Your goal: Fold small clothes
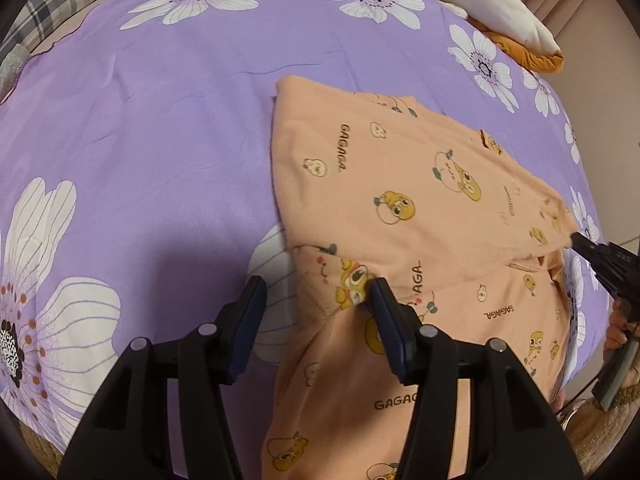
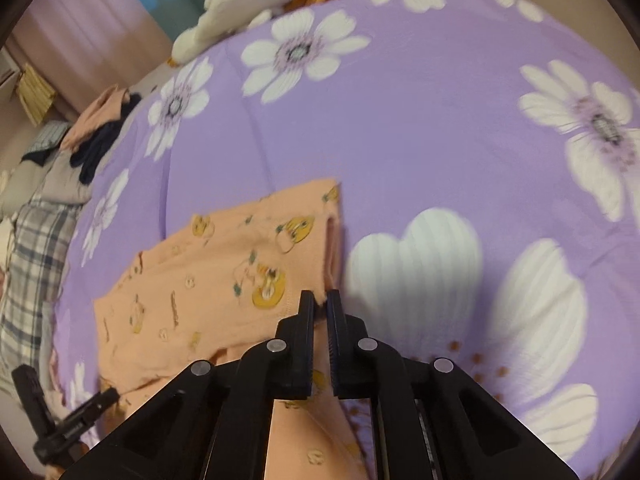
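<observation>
- Currently a peach garment [image 1: 400,200] printed with yellow cartoon figures and "GAGAGA" lettering lies on a purple bedspread [image 1: 160,120] with large white flowers.
- Garment is partly folded: an upper layer lies slantwise over the lower part, which runs toward the near edge of the bed.
- Left gripper [image 1: 316,300]: jaws apart, nothing clamped. One finger hangs over bare bedspread, the other over the garment's left edge, beside a small folded flap.
- Right gripper [image 2: 320,300]: jaws together, pinching the garment's edge at its right-hand corner; a sliver of peach cloth shows between the tips.
- Left wrist view shows the right gripper's tips at the garment's right edge, cloth drawn to a point there.
- Right wrist view shows the left gripper low at left, beside the garment's other side; this view is blurred.
- White and orange bedding [image 1: 500,8] sits at the far edge of the bed.
- Plaid cloth [image 2: 36,264] and a pile of peach and dark clothes [image 2: 96,128] lie along the bed's side.
</observation>
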Demonstrator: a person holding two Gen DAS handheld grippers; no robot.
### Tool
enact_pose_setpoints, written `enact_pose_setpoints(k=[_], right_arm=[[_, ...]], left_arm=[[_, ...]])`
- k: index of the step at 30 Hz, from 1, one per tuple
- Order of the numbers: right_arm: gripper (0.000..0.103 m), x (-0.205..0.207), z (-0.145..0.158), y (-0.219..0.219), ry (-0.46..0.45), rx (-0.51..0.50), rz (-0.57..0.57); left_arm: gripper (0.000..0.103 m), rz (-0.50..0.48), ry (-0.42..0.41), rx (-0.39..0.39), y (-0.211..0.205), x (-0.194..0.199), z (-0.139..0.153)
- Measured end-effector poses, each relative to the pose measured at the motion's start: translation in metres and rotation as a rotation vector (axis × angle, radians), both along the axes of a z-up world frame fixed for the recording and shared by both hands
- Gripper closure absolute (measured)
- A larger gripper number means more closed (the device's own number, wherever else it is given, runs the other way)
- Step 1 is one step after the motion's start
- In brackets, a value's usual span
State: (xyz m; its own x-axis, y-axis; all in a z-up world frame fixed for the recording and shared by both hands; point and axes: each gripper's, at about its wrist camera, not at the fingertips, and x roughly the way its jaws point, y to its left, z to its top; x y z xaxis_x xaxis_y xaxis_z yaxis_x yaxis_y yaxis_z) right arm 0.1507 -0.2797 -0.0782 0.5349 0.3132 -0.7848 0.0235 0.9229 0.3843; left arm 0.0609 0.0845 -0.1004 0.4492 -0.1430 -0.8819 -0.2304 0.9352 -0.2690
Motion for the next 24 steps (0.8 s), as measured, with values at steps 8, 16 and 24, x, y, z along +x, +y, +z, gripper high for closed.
enact_pose_setpoints(k=[8,16,24], right_arm=[[0.096,0.006,-0.034,0.005,0.090,-0.029,0.023],[0.096,0.008,-0.040,0.009,0.081,-0.055,0.034],[0.096,0.001,-0.042,0.005,0.058,-0.035,0.030]], left_arm=[[0.049,0.008,0.003,0.007,0.002,0.001,-0.001],[0.049,0.007,0.009,0.013,0.002,0.003,-0.003],[0.048,0.022,0.003,0.003,0.002,0.002,-0.004]])
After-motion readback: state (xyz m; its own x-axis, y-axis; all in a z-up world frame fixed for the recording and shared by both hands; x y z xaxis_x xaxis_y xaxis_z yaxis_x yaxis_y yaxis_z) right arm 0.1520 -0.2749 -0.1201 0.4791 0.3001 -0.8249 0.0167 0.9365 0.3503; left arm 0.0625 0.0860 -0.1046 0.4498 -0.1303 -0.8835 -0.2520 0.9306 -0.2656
